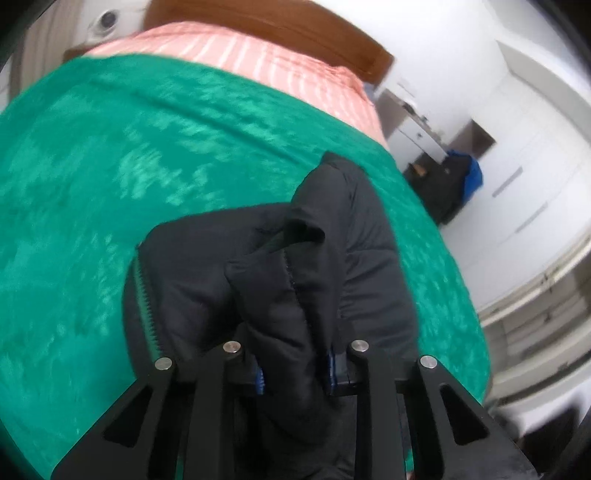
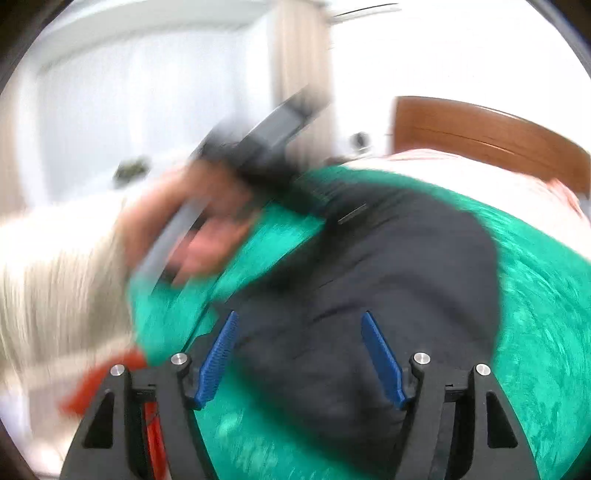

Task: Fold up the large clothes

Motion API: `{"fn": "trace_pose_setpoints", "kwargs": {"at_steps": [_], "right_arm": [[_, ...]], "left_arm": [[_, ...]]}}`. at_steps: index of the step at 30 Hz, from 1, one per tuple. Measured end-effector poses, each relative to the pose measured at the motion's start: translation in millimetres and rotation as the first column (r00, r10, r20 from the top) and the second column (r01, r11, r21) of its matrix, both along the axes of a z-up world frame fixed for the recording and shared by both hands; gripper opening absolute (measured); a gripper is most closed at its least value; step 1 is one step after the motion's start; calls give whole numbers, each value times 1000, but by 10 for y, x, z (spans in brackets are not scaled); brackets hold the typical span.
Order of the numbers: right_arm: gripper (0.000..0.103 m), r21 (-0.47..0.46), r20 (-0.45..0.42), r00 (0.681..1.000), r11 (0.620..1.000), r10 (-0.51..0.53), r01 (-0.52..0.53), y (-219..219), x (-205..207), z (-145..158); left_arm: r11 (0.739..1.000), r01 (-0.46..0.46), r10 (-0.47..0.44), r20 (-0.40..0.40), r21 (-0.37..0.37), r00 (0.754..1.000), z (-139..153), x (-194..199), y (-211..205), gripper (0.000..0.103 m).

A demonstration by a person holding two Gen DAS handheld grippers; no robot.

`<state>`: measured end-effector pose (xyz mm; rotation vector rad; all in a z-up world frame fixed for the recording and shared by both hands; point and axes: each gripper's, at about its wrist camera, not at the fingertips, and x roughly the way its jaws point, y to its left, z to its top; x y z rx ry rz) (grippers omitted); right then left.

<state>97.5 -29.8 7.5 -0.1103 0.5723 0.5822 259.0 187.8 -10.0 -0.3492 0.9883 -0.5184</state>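
Note:
A black garment (image 1: 332, 266) lies bunched on the green blanket (image 1: 110, 184) of a bed. My left gripper (image 1: 295, 373) is shut on a fold of it, and the dark cloth fills the gap between the blue pads (image 1: 259, 380) and drapes over the left finger. In the right wrist view the same garment (image 2: 388, 277) spreads flat across the blanket (image 2: 535, 314). My right gripper (image 2: 299, 315) hangs just over its near part with its blue fingers (image 2: 218, 354) wide apart, open and pressing on nothing. A blurred hand (image 2: 192, 225) holds the left gripper's handle at the garment's far left edge.
Pink striped bedding (image 1: 258, 48) and a brown wooden headboard (image 1: 277, 18) lie beyond the blanket. White cupboards (image 1: 535, 155), a white bedside unit (image 1: 417, 129) and a dark bag with blue cloth (image 1: 458, 181) stand right of the bed. A curtain (image 2: 303, 74) and something red (image 2: 107, 373) show in the right wrist view.

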Motion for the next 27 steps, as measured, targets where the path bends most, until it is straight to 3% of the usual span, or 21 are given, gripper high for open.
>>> {"fn": "trace_pose_setpoints", "kwargs": {"at_steps": [4, 6, 8, 10, 14, 18, 27], "right_arm": [[74, 51, -43, 987, 986, -156, 158, -124, 728, 191], [74, 40, -92, 974, 977, -206, 210, -52, 1125, 88], [74, -42, -121, 958, 966, -258, 255, 41, 1490, -136], [76, -103, -207, 932, 954, -298, 282, 73, 1777, -485], [91, -142, -139, 940, 946, -312, 293, 130, 1822, -773], [93, -86, -107, 944, 948, -313, 305, 16, 1794, -912], [95, -41, -98, 949, 954, -300, 297, -15, 1733, -1068]], "left_arm": [[997, -65, 64, -37, -28, 997, -223, 20, 265, 26], [996, -84, 83, -48, -32, 995, -313, 124, 303, 28], [993, -111, 108, -70, -50, 992, -435, 221, 357, 30], [988, -132, 125, -88, -76, 988, -594, 352, 384, 32], [980, -142, 126, -122, -138, 985, -884, 461, 400, 36], [975, -122, 98, -128, -188, 987, -1039, 502, 402, 37], [978, -110, 85, -142, -176, 986, -1138, 588, 335, 37]]}}
